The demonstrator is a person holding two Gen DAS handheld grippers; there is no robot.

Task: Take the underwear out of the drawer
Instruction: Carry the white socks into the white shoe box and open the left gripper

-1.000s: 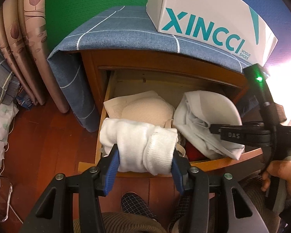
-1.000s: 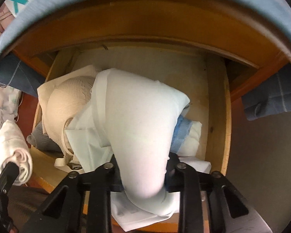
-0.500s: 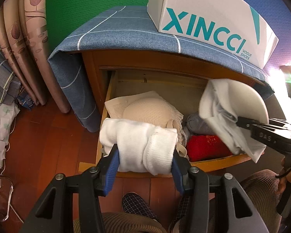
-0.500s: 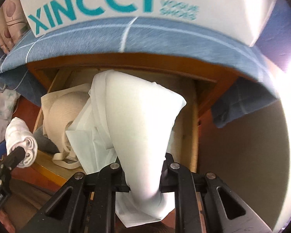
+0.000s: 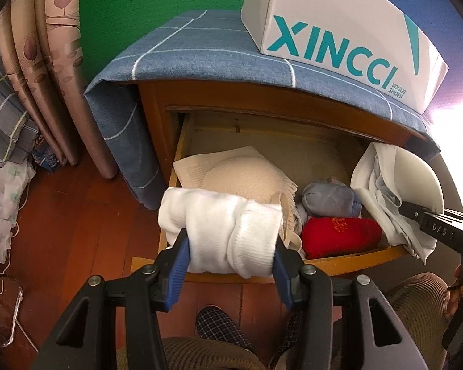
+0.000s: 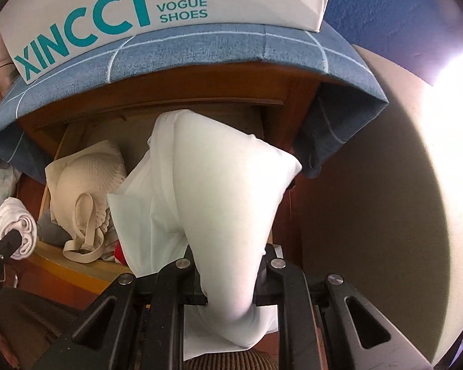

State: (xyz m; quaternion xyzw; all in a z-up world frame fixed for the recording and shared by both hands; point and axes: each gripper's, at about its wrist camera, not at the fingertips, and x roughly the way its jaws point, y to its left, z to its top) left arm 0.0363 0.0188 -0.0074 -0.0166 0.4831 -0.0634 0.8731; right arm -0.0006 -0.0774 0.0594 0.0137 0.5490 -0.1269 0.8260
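My left gripper point(image 5: 231, 246) is shut on a rolled white sock bundle point(image 5: 222, 231), held in front of the open wooden drawer point(image 5: 355, 259). My right gripper point(image 6: 230, 296) is shut on a white padded bra point(image 6: 219, 191), lifted above the drawer's right end; in the left wrist view that bra point(image 5: 398, 185) hangs from the black jaw at the right. In the drawer lie a cream bra point(image 5: 244, 175), a grey rolled garment point(image 5: 327, 197) and a red folded garment point(image 5: 339, 234). The sock bundle point(image 6: 15, 228) shows at the left edge of the right wrist view.
A white XINCCI shoe box point(image 5: 339, 30) stands on the blue checked cloth point(image 5: 206, 49) covering the cabinet. Curtains point(image 5: 46, 61) and a checked fabric pile point(image 5: 3, 123) stand at the left. A slipper point(image 5: 222, 326) and the person's knees are on the wooden floor point(image 5: 71, 231) below.
My right gripper has lifted the white bra up and to the right, out of the drawer, uncovering the grey and red garments. The left gripper with the socks has stayed still.
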